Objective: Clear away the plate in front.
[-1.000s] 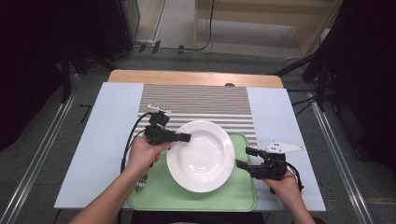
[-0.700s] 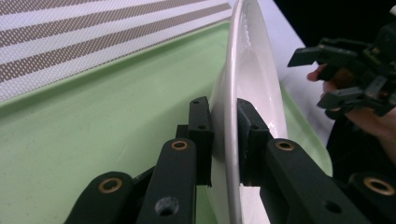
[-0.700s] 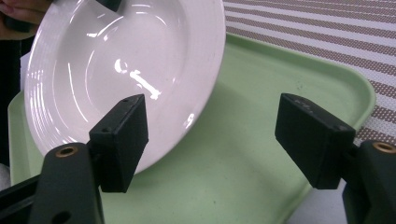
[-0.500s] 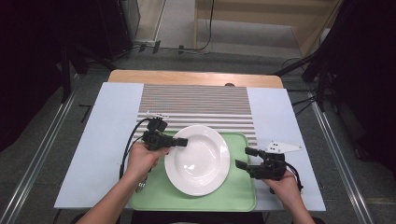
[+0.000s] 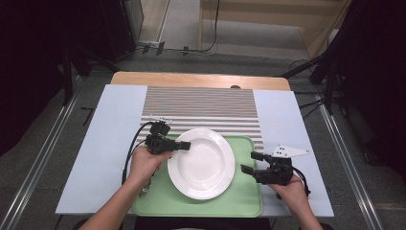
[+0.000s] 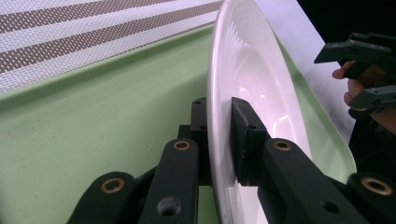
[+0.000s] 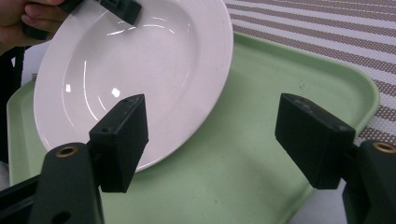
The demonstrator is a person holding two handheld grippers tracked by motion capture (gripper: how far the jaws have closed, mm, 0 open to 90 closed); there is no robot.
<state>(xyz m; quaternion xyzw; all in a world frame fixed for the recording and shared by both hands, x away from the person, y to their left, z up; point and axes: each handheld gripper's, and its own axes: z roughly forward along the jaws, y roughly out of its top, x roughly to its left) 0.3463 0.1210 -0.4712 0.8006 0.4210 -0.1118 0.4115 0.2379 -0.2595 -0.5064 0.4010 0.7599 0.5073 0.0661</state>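
Note:
A white deep plate point(image 5: 201, 163) lies over a green tray point(image 5: 244, 203) at the table's near middle. My left gripper point(image 5: 184, 145) is shut on the plate's left rim. In the left gripper view one pad sits under the rim and one on top of the plate point(image 6: 252, 60), with the left gripper point(image 6: 219, 116) clamping it above the tray point(image 6: 93, 116). My right gripper point(image 5: 252, 162) stands open just right of the plate, over the tray's right edge, touching nothing. In the right gripper view the right gripper point(image 7: 212, 123) has wide-apart jaws facing the plate point(image 7: 135, 70) and the tray point(image 7: 289, 74).
A brown-and-white striped placemat point(image 5: 201, 108) lies behind the tray on a pale blue table cover point(image 5: 110, 139). A black cable point(image 5: 130, 148) loops from the left gripper. The table's wooden far edge point(image 5: 201, 80) borders dark floor and stands.
The left gripper and the plate it holds have shifted slightly toward the person and to the left over the tray. The right gripper has stayed in place, still open.

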